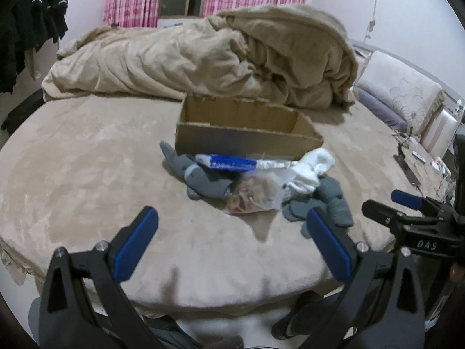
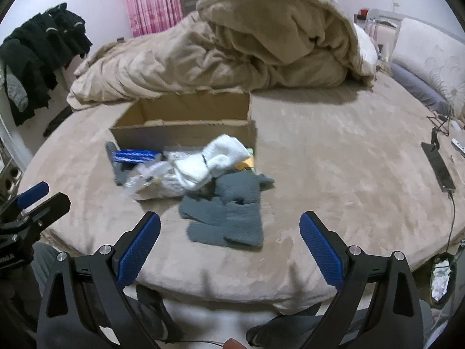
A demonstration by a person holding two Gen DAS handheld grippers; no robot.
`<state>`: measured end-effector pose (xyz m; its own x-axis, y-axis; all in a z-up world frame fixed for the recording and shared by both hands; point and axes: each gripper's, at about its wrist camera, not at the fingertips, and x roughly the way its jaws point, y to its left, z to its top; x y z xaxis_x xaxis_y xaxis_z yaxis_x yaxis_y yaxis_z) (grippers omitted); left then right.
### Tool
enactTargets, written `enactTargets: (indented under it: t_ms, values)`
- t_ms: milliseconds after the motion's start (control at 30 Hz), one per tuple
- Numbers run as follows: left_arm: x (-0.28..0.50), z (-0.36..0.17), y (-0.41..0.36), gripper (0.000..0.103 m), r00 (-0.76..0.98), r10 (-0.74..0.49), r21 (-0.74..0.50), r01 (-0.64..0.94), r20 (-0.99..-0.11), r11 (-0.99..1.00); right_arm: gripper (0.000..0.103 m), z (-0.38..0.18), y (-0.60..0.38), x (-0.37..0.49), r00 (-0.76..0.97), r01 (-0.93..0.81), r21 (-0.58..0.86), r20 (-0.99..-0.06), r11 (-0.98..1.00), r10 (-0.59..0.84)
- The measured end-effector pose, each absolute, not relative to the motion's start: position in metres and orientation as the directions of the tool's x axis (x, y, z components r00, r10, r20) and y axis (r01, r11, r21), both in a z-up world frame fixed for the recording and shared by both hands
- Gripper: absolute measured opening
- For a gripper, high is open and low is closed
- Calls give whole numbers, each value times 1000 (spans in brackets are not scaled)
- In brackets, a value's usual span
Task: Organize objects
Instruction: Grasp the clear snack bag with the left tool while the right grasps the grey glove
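Note:
An open cardboard box (image 1: 247, 136) (image 2: 186, 128) stands on the bed. In front of it lies a pile: grey socks (image 1: 203, 179) (image 2: 229, 215), white socks (image 1: 312, 171) (image 2: 215, 160), a blue-and-white packet (image 1: 229, 163) (image 2: 133, 155) and a clear plastic bag (image 1: 255, 195) (image 2: 151, 183). My left gripper (image 1: 232, 232) is open and empty, just short of the pile. My right gripper (image 2: 229, 235) is open and empty, near the grey socks. It also shows at the right edge of the left wrist view (image 1: 407, 206).
A rumpled beige duvet (image 1: 218, 55) (image 2: 232, 43) lies behind the box. Pillows (image 1: 404, 99) sit at the right. A phone with a cable (image 2: 438, 165) lies near the bed's right edge. Dark clothes (image 2: 37, 55) hang at the left.

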<state>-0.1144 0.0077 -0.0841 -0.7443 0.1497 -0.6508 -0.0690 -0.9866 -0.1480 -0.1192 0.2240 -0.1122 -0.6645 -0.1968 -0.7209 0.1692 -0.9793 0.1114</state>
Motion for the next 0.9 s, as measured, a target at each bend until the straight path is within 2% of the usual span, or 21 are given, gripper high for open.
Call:
enactTargets:
  t_ms: [333,467,500,567,600,667,900]
  values:
    - [-157,-125,34,99,-682,201,-165,-119,-703,-979,89,-158,236,-167,-602,159,123,-774,-980,-195]
    - [-172,-134,46,84,-686,217,-170,-136,-695,-976,70,-174,241,-174,-577,170,180,-779,-969,-246]
    - [-175,-136,49,80,-685,216,-167,-138,-695,-976,68,-179,242,-176,-565,183,205,-779,-962,-273]
    - [-185,-144,55,66,-671,207,-154,-138,-712,-978,60,-185,241,-177,-548,201,228,-780,-953,-302]
    - [-188,-149,57,64,-665,206,-154,-137,-718,-979,58,-186,240,-177,-549,211,228,-777,-950,-308]
    - [-191,-154,57,55,-675,180,-137,-116,-715,-984,41,-185,239,-175,-548,240,237,-767,-942,-332]
    - [-180,-145,51,46,-715,177,-148,-104,-676,-984,39,-176,244,-165,-563,275,226,-750,-934,-347]
